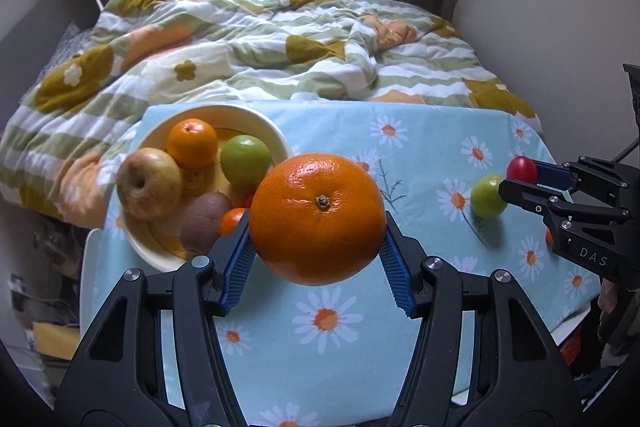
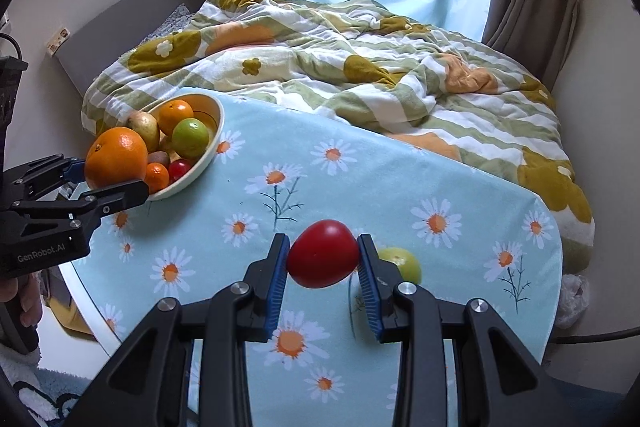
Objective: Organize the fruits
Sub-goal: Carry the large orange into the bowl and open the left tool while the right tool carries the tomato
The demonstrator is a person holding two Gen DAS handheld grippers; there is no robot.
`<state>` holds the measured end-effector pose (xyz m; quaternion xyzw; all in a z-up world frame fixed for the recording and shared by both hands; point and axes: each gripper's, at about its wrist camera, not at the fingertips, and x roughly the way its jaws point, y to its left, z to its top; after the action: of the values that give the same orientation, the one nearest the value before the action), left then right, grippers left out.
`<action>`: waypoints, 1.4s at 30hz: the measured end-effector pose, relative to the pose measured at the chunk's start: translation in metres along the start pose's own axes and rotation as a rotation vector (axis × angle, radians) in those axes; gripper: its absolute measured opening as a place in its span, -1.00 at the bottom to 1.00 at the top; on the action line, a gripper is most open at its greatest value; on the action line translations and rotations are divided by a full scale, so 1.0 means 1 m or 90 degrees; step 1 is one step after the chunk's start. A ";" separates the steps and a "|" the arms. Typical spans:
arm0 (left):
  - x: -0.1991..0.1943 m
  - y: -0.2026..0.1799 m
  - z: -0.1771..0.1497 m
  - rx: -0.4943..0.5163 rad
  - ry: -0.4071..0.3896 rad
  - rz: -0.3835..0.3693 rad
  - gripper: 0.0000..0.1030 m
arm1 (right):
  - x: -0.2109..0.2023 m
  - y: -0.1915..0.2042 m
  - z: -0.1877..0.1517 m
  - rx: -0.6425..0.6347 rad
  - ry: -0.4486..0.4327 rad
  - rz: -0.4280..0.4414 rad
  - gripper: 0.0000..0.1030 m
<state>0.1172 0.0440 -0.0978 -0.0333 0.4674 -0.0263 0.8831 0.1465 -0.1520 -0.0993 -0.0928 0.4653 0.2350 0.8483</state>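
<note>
Two grippers are hanging over the table (image 2: 400,187), both angled steeply down toward its daisy cloth. The left gripper (image 1: 318,251) is clenching a big orange (image 1: 318,219) between its blue pads (image 1: 236,267), one pad on each side of the fruit, stem end facing the camera. The orange is sitting clear of the cloth, just beside the bowl (image 1: 260,119), which is standing at the table's far left corner. In the bowl are lying a smaller orange (image 1: 192,143), a green fruit (image 1: 245,161), a pear (image 1: 149,183), a kiwi (image 1: 206,219) and, partly hidden, a small orange one and a red one.

The right gripper (image 2: 323,275) is pinching a red tomato (image 2: 323,254), its jaws nearly closed on the small fruit, which is held off the cloth near the table's near right part. Behind its right finger a loose green fruit (image 2: 404,263) is resting on the cloth, half hidden. In the right wrist view a hand (image 2: 24,299) is showing at the left edge, under the left gripper's body.
</note>
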 end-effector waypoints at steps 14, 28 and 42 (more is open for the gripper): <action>0.024 0.085 0.026 0.038 0.013 -0.009 0.26 | 0.030 0.073 0.047 0.018 -0.012 0.007 -0.39; 0.075 0.104 0.036 0.129 0.042 -0.040 0.26 | 0.054 0.093 0.053 0.083 -0.005 -0.024 -0.39; 0.063 0.094 0.038 0.129 0.009 -0.037 1.00 | 0.060 0.083 0.065 0.077 0.006 -0.021 -0.39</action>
<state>0.1858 0.1341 -0.1363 0.0427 0.4675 -0.0995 0.8773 0.1822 -0.0367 -0.1085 -0.0504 0.4810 0.1921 0.8539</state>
